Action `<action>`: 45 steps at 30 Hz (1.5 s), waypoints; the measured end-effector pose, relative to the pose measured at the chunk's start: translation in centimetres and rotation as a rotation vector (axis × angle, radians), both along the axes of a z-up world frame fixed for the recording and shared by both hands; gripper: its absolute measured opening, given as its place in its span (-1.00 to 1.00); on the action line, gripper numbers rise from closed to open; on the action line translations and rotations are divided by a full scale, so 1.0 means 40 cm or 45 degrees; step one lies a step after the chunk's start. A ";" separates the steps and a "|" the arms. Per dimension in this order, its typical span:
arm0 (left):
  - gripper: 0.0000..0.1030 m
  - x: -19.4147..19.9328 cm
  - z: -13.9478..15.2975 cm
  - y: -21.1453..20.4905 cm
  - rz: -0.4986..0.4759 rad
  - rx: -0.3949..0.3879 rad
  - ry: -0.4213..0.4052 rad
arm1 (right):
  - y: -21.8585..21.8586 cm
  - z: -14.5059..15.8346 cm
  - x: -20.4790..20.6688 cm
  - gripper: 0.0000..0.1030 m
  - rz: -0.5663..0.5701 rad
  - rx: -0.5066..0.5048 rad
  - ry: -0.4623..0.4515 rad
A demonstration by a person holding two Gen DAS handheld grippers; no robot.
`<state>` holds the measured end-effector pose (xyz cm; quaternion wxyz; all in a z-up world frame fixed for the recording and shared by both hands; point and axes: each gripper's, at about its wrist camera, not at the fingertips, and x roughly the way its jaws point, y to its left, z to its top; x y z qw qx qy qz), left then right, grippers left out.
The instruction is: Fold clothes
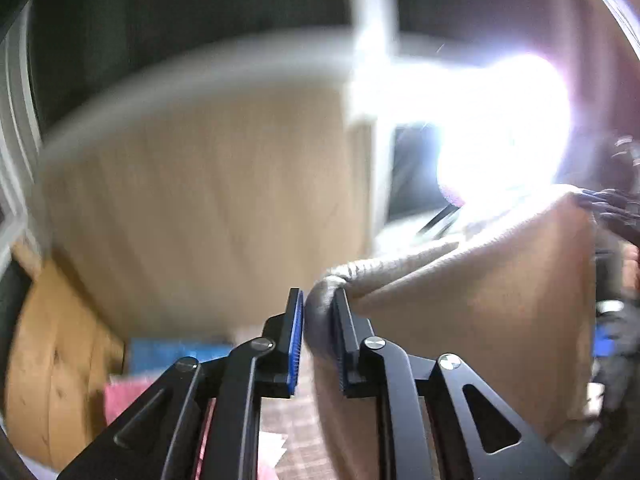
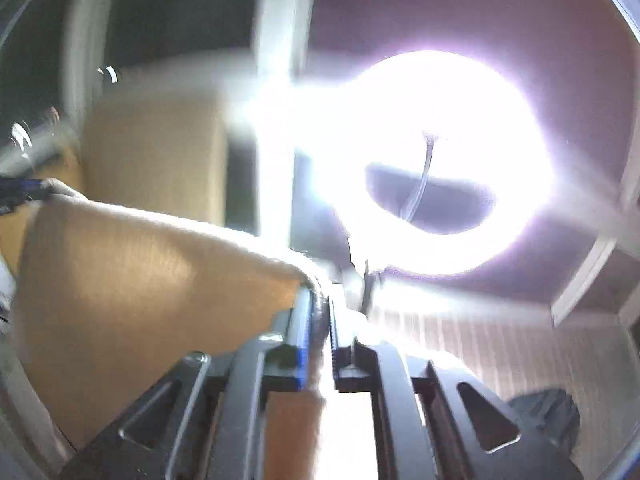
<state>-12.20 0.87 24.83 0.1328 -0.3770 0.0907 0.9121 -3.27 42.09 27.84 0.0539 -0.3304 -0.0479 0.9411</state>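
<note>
Left wrist view from just behind the left tool (image 1: 318, 312), tilted upward toward a wooden wardrobe (image 1: 200, 208) and ring lamp (image 1: 504, 128), right wrist view behind the right tool (image 2: 320, 312), steeper toward the ceiling, both close, sharing the tan cloth (image 1: 480, 312), lamp and wardrobe

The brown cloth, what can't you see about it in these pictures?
- Left wrist view: the brown cloth runs off the bottom edge, so its kind and full shape stay hidden; the left gripper covers the pinched corner.
- Right wrist view: lamp glare whites out the cloth's top edge by the right gripper.
- Both views: motion blur smears the weave.
</note>
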 end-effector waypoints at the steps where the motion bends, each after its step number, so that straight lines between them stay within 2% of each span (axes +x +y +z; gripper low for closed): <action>1: -0.75 -0.029 -0.060 -0.006 0.034 -0.009 -0.046 | 0.015 -0.070 -0.048 -0.75 -0.057 -0.001 -0.086; 2: -0.76 -0.056 -0.119 -0.014 0.067 -0.012 -0.091 | 0.041 -0.150 -0.069 -0.75 -0.085 -0.065 -0.183; 4: -0.76 -0.036 -0.204 -0.062 0.078 0.082 -0.191 | 0.079 -0.228 -0.041 -0.74 -0.090 -0.195 -0.229; 5: -0.76 -0.015 -0.237 -0.082 0.068 0.116 -0.240 | 0.100 -0.268 -0.001 -0.63 -0.082 -0.263 -0.259; 6: -0.74 0.008 -0.258 -0.094 0.049 0.105 -0.262 | 0.115 -0.299 0.035 -0.42 -0.077 -0.309 -0.293; 8: -0.68 0.073 -0.295 -0.123 0.020 0.079 -0.300 | 0.142 -0.349 0.084 -0.37 -0.066 -0.381 -0.342; 12: -0.52 0.240 -0.344 -0.199 -0.007 0.160 -0.407 | 0.191 -0.359 0.258 -0.35 -0.067 -0.512 -0.334; 13: -0.44 0.279 -0.348 -0.212 -0.004 0.184 -0.429 | 0.200 -0.368 0.288 -0.31 -0.061 -0.568 -0.325; 14: -0.36 0.317 -0.350 -0.216 0.003 0.202 -0.455 | 0.208 -0.378 0.318 -0.17 -0.054 -0.624 -0.315; 15: -0.36 0.346 -0.352 -0.221 0.002 0.221 -0.465 | 0.206 -0.394 0.349 -0.14 -0.049 -0.671 -0.309; 18: -0.36 0.417 -0.352 -0.264 0.067 0.334 -0.467 | 0.206 -0.353 0.467 -0.12 -0.034 -0.747 -0.231; 19: -0.35 0.437 -0.353 -0.278 0.096 0.375 -0.465 | 0.201 -0.340 0.490 -0.07 -0.056 -0.719 -0.216; 21: -0.28 0.465 -0.388 -0.257 0.108 0.367 -0.498 | 0.191 -0.312 0.534 0.30 -0.103 -0.657 -0.187; 23: -0.24 0.494 -0.448 -0.209 0.058 0.347 -0.577 | 0.154 -0.354 0.527 0.31 -0.117 -0.553 -0.259; 24: -0.24 0.506 -0.485 -0.173 0.046 0.300 -0.611 | 0.133 -0.392 0.516 0.31 -0.131 -0.500 -0.303; 26: -0.24 0.531 -0.538 -0.127 0.029 0.272 -0.661 | 0.101 -0.455 0.514 0.31 -0.132 -0.469 -0.388; 29: -0.15 0.556 -0.608 -0.067 0.019 0.245 -0.730 | 0.070 -0.559 0.497 0.31 -0.116 -0.505 -0.532; 31: -0.12 0.565 -0.645 -0.030 0.027 0.152 -0.740 | 0.054 -0.601 0.495 0.31 -0.136 -0.455 -0.603; 32: -0.07 0.575 -0.643 -0.012 0.025 0.106 -0.689 | 0.047 -0.617 0.496 0.31 -0.150 -0.402 -0.634; 33: -0.14 0.578 -0.644 -0.003 0.022 0.088 -0.689 | 0.040 -0.633 0.496 0.31 -0.163 -0.348 -0.665; 34: -0.22 0.581 -0.645 0.005 0.019 0.072 -0.689 | 0.036 -0.642 0.500 0.30 -0.166 -0.322 -0.685; 35: -0.52 0.583 -0.643 0.007 0.020 0.077 -0.681 | 0.036 -0.645 0.504 0.24 -0.163 -0.330 -0.683; 36: -0.84 0.584 -0.641 0.009 0.021 0.084 -0.676 | 0.036 -0.647 0.507 -0.02 -0.160 -0.339 -0.681; 37: -0.88 0.584 -0.639 0.006 0.023 0.114 -0.690 | 0.038 -0.640 0.508 -0.31 -0.141 -0.374 -0.670; 38: -0.88 0.584 -0.632 0.001 0.036 0.129 -0.680 | 0.042 -0.636 0.507 -0.77 -0.139 -0.398 -0.670; 42: -0.88 0.593 -0.574 -0.038 0.079 0.152 -0.612 | 0.074 -0.597 0.515 -0.84 -0.189 -0.435 -0.612; 45: -0.88 0.607 -0.500 -0.108 0.167 0.079 -0.502 | 0.116 -0.532 0.541 -0.85 -0.247 -0.382 -0.517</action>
